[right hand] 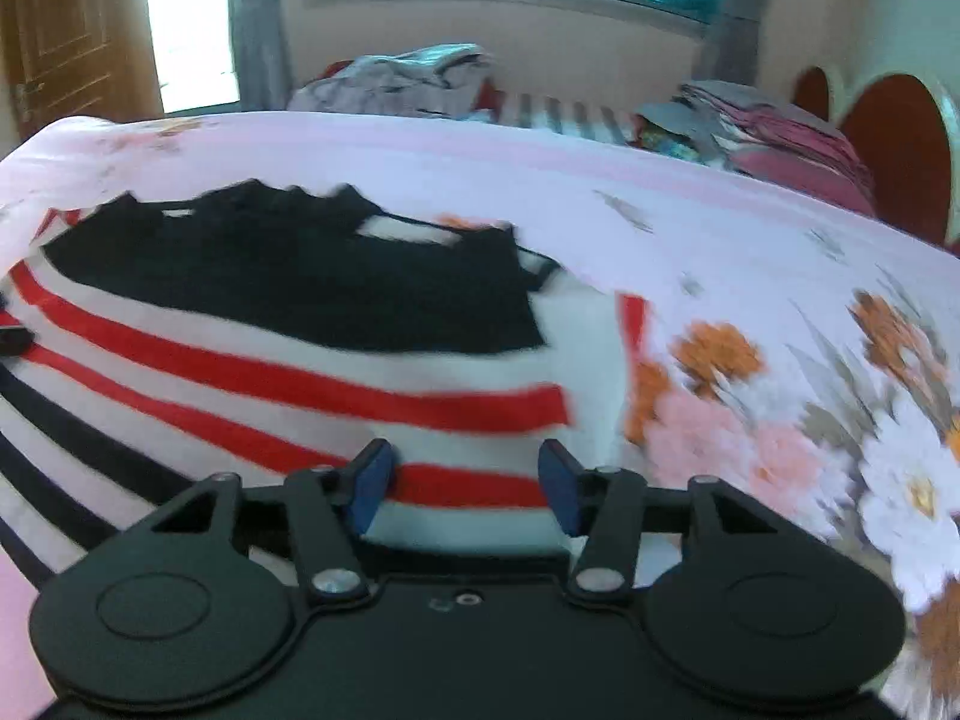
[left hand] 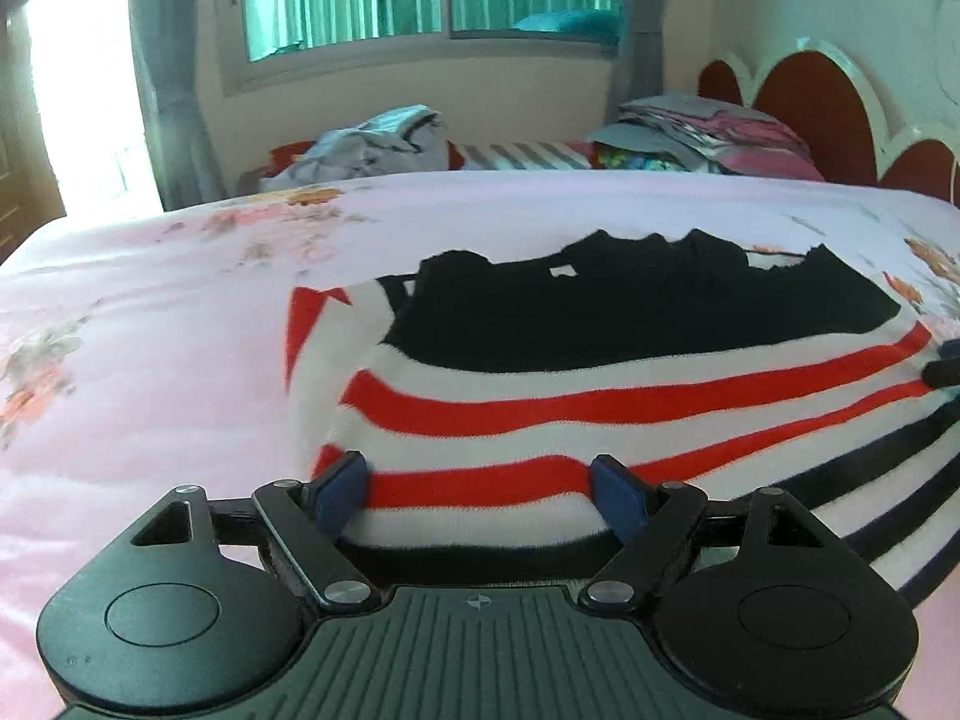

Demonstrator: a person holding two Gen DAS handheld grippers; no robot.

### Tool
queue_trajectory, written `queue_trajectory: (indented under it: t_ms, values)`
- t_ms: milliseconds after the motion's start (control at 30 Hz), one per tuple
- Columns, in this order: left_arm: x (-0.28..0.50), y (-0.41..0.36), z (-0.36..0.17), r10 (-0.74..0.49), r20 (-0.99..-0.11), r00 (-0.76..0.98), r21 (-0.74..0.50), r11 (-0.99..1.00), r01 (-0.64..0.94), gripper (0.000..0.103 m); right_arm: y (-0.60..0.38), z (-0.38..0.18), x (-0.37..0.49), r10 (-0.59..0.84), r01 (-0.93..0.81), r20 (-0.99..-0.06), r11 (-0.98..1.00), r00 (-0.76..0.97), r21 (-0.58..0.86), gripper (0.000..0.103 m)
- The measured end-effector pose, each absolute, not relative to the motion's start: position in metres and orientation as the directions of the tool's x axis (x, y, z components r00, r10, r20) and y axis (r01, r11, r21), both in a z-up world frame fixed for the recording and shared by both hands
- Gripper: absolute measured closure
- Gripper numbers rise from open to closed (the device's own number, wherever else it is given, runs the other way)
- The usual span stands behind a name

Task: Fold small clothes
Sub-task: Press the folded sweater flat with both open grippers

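A small knit sweater (left hand: 600, 360) with a black top part and red, white and black stripes lies flat on the pink floral bedspread (left hand: 150, 330). My left gripper (left hand: 480, 492) is open, its blue pads (left hand: 339, 492) straddling the near hem at the sweater's left side. The sweater also shows in the right wrist view (right hand: 288, 324). My right gripper (right hand: 465, 486) is open, its pads (right hand: 372, 489) over the near hem at the sweater's right side. The right gripper's tip shows at the right edge of the left wrist view (left hand: 945, 363).
A heap of unfolded grey clothes (left hand: 366, 147) lies at the far side of the bed. A stack of folded clothes (left hand: 714, 132) sits by the red and white headboard (left hand: 840, 96). The bedspread (right hand: 780, 360) extends right of the sweater. A window and curtains are behind.
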State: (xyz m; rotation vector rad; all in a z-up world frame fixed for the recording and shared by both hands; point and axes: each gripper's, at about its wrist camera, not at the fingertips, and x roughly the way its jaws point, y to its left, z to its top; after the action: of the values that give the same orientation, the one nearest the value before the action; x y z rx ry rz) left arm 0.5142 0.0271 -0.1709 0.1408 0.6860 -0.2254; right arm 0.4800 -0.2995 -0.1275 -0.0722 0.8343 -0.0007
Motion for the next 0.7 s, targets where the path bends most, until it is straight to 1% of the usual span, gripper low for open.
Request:
queue_trajectory:
  t_ms: [33,67,133,200,267,333,367,400,433,500,533,600,700]
  values:
    - [0.51,0.022,-0.168,-0.14,-0.636,0.759,0.075,0.967,0.242,0.022,-0.291,-0.123,0.476,-0.045,-0.027,-0.727,0.996,0.686,-0.088,0.061]
    - [0.506,0.015,-0.164,-0.137,-0.626,0.768,0.086,0.966,0.243,0.022,-0.283,-0.117,0.471,-0.041,-0.036,-0.707,0.995,0.706,-0.094,0.062]
    - [0.493,0.002,-0.156,-0.181,-0.61,0.771,0.056,0.961,0.27,0.022,-0.263,-0.109,0.462,0.008,-0.065,-0.69,0.996,0.724,-0.057,0.061]
    - [0.48,-0.018,-0.154,-0.225,-0.612,0.758,0.038,0.949,0.312,0.022,-0.237,-0.109,0.454,0.066,-0.129,-0.696,0.991,0.715,-0.038,0.063]
    - [0.471,-0.04,-0.157,-0.251,-0.625,0.739,0.044,0.934,0.354,0.022,-0.219,-0.116,0.447,0.113,-0.185,-0.711,0.982,0.694,-0.025,0.062]
    - [0.463,-0.056,-0.165,-0.248,-0.658,0.711,0.069,0.92,0.385,0.022,-0.202,-0.129,0.444,0.122,-0.226,-0.74,0.973,0.661,-0.041,0.061]
    - [0.46,-0.061,-0.171,-0.221,-0.675,0.704,0.101,0.917,0.385,0.022,-0.195,-0.136,0.44,0.095,-0.236,-0.754,0.968,0.65,-0.081,0.061]
    - [0.456,-0.062,-0.177,-0.207,-0.675,0.709,0.13,0.912,0.39,0.022,-0.192,-0.139,0.437,0.082,-0.241,-0.755,0.965,0.651,-0.103,0.061]
    - [0.453,-0.059,-0.177,-0.212,-0.664,0.717,0.132,0.91,0.392,0.022,-0.193,-0.139,0.433,0.082,-0.245,-0.753,0.963,0.653,-0.108,0.061]
    - [0.452,-0.048,-0.172,-0.205,-0.667,0.716,0.114,0.922,0.37,0.022,-0.207,-0.136,0.433,0.091,-0.224,-0.759,0.972,0.645,-0.074,0.062]
    - [0.45,-0.04,-0.169,-0.185,-0.659,0.729,0.124,0.929,0.348,0.022,-0.215,-0.134,0.43,0.084,-0.203,-0.757,0.977,0.647,-0.065,0.063]
    - [0.45,-0.017,-0.168,-0.142,-0.653,0.744,0.13,0.947,0.295,0.022,-0.235,-0.132,0.421,0.024,-0.143,-0.754,0.985,0.656,-0.093,0.063]
    - [0.446,0.019,-0.169,-0.109,-0.669,0.736,0.085,0.972,0.221,0.022,-0.268,-0.131,0.407,-0.025,-0.075,-0.758,0.992,0.651,-0.097,0.063]
